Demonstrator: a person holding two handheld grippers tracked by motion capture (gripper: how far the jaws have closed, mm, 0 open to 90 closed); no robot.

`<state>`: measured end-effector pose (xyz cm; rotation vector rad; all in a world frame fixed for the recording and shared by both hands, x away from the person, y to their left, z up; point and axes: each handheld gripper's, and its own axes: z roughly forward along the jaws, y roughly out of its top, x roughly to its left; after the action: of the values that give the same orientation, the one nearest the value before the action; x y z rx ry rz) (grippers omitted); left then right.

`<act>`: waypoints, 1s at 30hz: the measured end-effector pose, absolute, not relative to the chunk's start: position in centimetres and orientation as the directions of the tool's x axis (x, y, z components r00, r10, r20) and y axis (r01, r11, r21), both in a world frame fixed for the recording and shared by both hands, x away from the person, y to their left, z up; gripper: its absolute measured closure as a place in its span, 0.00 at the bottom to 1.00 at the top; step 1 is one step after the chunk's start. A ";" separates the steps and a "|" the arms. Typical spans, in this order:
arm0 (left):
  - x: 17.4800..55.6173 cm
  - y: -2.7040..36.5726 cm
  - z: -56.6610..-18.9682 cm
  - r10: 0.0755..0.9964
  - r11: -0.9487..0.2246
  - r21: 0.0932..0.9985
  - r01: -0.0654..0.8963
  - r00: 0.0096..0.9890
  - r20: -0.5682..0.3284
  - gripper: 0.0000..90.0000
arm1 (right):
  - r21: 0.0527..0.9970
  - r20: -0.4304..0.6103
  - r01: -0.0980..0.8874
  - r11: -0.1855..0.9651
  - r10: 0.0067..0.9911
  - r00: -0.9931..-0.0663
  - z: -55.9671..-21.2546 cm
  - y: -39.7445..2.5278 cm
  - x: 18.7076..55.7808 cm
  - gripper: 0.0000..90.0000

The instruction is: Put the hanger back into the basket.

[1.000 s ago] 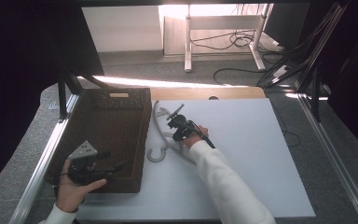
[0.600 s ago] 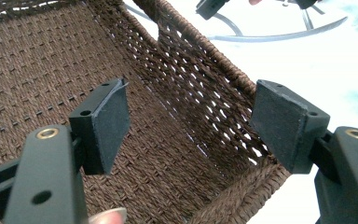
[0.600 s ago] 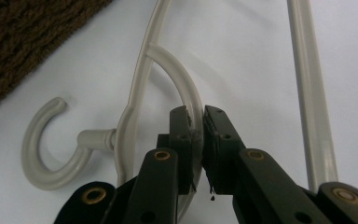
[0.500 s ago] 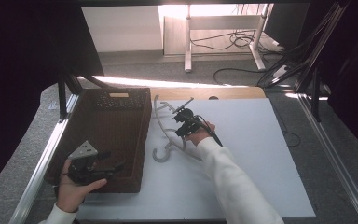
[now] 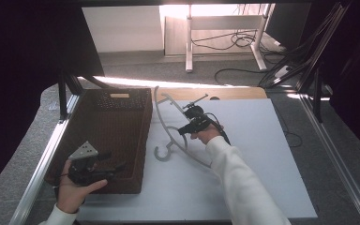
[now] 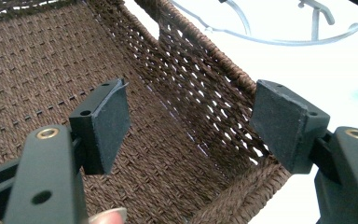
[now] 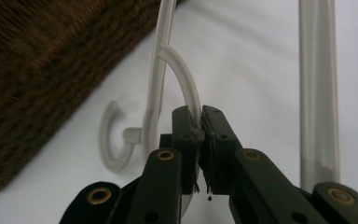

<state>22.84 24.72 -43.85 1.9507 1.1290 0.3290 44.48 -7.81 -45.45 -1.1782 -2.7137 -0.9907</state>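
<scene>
Looking down in the high view, a white table (image 5: pixel 262 154) filled the middle of the frame, with a dark woven basket (image 5: pixel 122 112) at its left. A grey hanger (image 5: pixel 168 136) lay just right of the basket, its hook near the lower middle, one end raised toward the top centre. The right gripper (image 5: pixel 183 130), at centre, held the hanger, a white sleeve (image 5: pixel 243 187) running to the lower right. The left gripper (image 5: pixel 115 169) sat at lower left over the basket's near end, held in a hand (image 5: pixel 75 190).

In the left gripper view, the left gripper (image 6: pixel 189 119) had its jaws spread wide, nothing between them. The basket (image 6: pixel 51 70) filled the left and middle; its wall ran between the pads. The hanger (image 6: pixel 270 35) lay on the white table (image 6: pixel 345 79) at upper right.

In the right gripper view, the right gripper (image 7: pixel 200 122) had its jaws pressed on a curved bar of the hanger (image 7: pixel 179 74) at centre. The hook curled at lower left, just beside the basket (image 7: pixel 42 70), which took the upper left. Another hanger bar rose at the right over the table (image 7: pixel 251 70).
</scene>
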 end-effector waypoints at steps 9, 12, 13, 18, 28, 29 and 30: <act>22.9 24.6 -43.9 0.810 -0.247 0.766 0.593 0.560 -0.173 0.31 | 0.595 0.315 0.672 0.441 0.642 -0.699 -43.9 -10.2 44.5 0.97; 22.9 24.6 -43.9 0.810 -0.246 0.766 0.594 0.559 -0.174 0.31 | 0.616 0.341 0.676 0.404 0.637 -0.691 -43.5 -11.2 44.4 0.97; 22.9 24.6 -43.9 0.810 -0.246 0.766 0.594 0.559 -0.174 0.31 | 0.616 0.341 0.676 0.404 0.637 -0.691 -43.5 -11.2 44.4 0.97; 22.9 24.6 -43.9 0.810 -0.246 0.766 0.594 0.560 -0.174 0.31 | 0.644 0.380 0.679 0.352 0.623 -0.683 -42.8 -12.4 44.2 0.97; 22.9 24.3 -43.8 0.809 -0.244 0.768 0.592 0.561 -0.175 0.31 | 0.692 0.408 0.670 0.267 0.622 -0.669 -41.4 -14.6 43.1 0.97; 22.9 24.3 -43.8 0.809 -0.244 0.768 0.592 0.561 -0.175 0.31 | 0.697 0.406 0.668 0.262 0.623 -0.668 -41.3 -14.8 42.9 0.96; 22.9 24.3 -43.8 0.810 -0.244 0.767 0.593 0.559 -0.175 0.31 | 0.697 0.406 0.668 0.262 0.623 -0.668 -41.3 -14.8 42.9 0.96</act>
<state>22.93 24.26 -43.78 1.9519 1.1320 0.3256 42.95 -14.77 -41.30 -1.2573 -2.4566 -1.3961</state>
